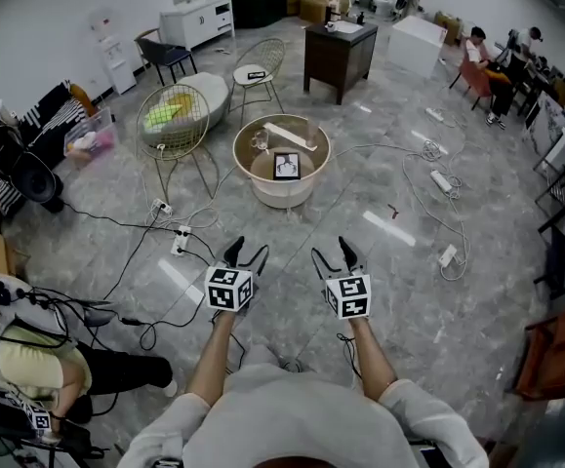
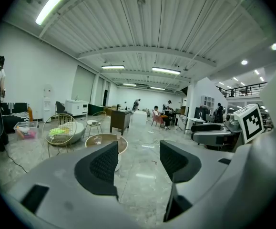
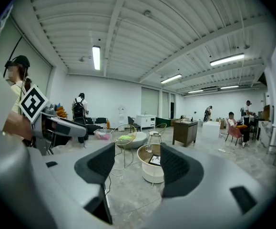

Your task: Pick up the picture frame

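The picture frame (image 1: 286,166), dark-edged with a pale picture, lies flat on a low round table (image 1: 255,185) out ahead on the floor. In the right gripper view the picture frame (image 3: 154,160) shows between the jaws, far beyond them. My left gripper (image 1: 248,252) and right gripper (image 1: 332,250) are held side by side in the air, well short of the table. Both stand open with nothing between their pads. The left gripper (image 2: 138,152) looks past the table (image 2: 96,138), which sits left of its jaws. The right gripper (image 3: 138,155) points toward the table.
A glass (image 1: 261,140) and a long white box (image 1: 290,133) share the table. Two wire chairs (image 1: 173,121) stand behind it to the left. Cables and power strips (image 1: 180,239) trail over the marble floor. A dark cabinet (image 1: 339,55) stands farther back; a person (image 1: 28,369) sits at lower left.
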